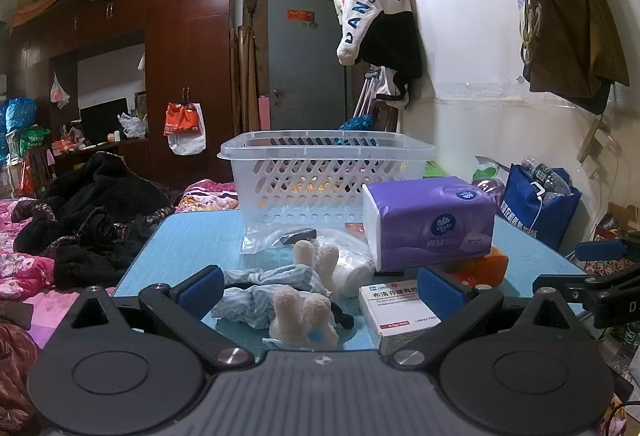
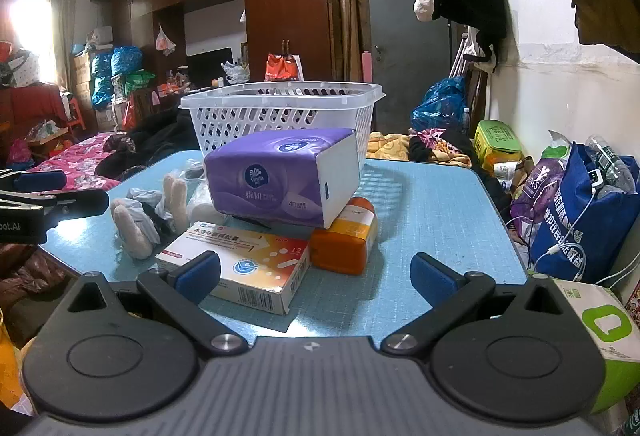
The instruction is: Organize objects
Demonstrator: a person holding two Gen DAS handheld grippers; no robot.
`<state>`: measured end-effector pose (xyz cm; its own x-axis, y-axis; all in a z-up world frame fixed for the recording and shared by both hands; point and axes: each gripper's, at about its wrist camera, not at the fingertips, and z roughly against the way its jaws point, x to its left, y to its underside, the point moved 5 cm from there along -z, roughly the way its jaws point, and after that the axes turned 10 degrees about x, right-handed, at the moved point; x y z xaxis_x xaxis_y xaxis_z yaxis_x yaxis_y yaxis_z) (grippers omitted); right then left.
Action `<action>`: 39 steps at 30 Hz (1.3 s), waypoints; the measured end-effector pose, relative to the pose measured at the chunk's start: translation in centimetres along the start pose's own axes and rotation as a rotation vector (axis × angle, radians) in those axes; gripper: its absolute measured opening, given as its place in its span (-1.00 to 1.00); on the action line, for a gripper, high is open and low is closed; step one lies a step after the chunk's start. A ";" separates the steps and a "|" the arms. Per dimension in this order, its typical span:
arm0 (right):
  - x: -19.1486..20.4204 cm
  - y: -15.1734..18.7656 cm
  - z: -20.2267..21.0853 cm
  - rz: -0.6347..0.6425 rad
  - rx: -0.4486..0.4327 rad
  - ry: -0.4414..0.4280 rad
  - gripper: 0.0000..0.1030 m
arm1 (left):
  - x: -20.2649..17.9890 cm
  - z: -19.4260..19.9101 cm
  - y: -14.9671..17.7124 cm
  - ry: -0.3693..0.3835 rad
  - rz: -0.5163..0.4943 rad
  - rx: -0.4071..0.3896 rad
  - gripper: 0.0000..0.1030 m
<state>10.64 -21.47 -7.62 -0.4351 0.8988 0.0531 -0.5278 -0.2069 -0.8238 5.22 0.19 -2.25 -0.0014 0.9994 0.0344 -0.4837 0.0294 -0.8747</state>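
Note:
A white slotted basket [image 1: 326, 172] [image 2: 280, 112] stands at the far side of the blue table [image 1: 188, 248] [image 2: 432, 212]. In front of it a purple tissue pack [image 1: 428, 222] [image 2: 280, 176] rests on an orange box [image 1: 478, 270] [image 2: 344, 238]. A white medicine box [image 1: 396, 312] [image 2: 244, 264] lies nearest. Striped socks with fluffy toes [image 1: 296, 300] [image 2: 144, 216] and a clear bag [image 1: 304, 240] lie to the left. My left gripper [image 1: 320, 292] is open around the socks, not touching them. My right gripper [image 2: 316, 276] is open over the medicine box's near corner.
A bed with pink bedding and dark clothes [image 1: 80, 220] runs along the table's left. A blue shopping bag [image 1: 538, 204] [image 2: 580, 212] and a green-and-white box [image 2: 600, 336] sit at the right by the wall. Clothes hang on the wall [image 1: 380, 24].

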 end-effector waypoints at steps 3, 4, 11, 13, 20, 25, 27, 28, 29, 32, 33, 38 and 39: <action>-0.1 0.0 0.0 -0.001 0.001 -0.001 1.00 | 0.0 0.0 0.0 0.000 0.000 0.000 1.00; 0.0 0.0 0.0 -0.002 0.002 -0.003 1.00 | 0.0 0.0 0.0 -0.001 0.000 0.000 1.00; -0.1 0.1 -0.1 -0.008 0.009 -0.015 1.00 | -0.1 0.0 0.0 -0.002 -0.001 0.002 1.00; 0.0 0.1 -0.1 -0.004 0.010 -0.012 1.00 | 0.0 0.0 0.0 0.001 0.005 -0.002 1.00; 0.0 0.2 -0.1 0.000 0.011 -0.009 1.00 | 0.0 -0.1 0.2 0.004 0.003 0.002 1.00; 0.0 0.2 -0.1 0.001 0.011 -0.008 1.00 | 0.1 -0.1 0.2 0.005 0.001 0.004 1.00; 0.1 0.2 -0.1 0.005 0.009 -0.005 1.00 | 0.1 0.0 0.1 0.004 0.002 0.004 1.00; 0.1 0.2 -0.1 0.007 0.010 -0.004 1.00 | 0.1 0.0 0.1 0.005 0.002 0.004 1.00; 0.1 0.2 -0.2 0.009 0.010 -0.002 1.00 | 0.1 0.0 0.1 0.005 0.002 0.005 1.00; 0.2 0.1 -0.3 0.015 0.010 0.002 1.00 | 0.0 0.0 0.1 0.004 0.001 0.005 1.00; 0.2 0.1 -0.3 0.016 0.010 0.002 1.00 | 0.0 0.0 0.1 0.005 0.001 0.006 1.00; 0.2 0.2 -0.3 0.012 0.011 0.000 1.00 | -0.1 0.0 0.1 0.006 -0.003 0.008 1.00; 0.2 0.2 -0.3 0.012 0.011 0.001 1.00 | -0.1 0.0 0.1 0.007 -0.003 0.008 1.00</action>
<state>10.67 -21.23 -7.90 -0.4410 0.8965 0.0428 -0.5308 -0.2221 -0.8179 5.23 0.09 -2.34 0.0057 0.9994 0.0336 -0.4910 0.0320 -0.8706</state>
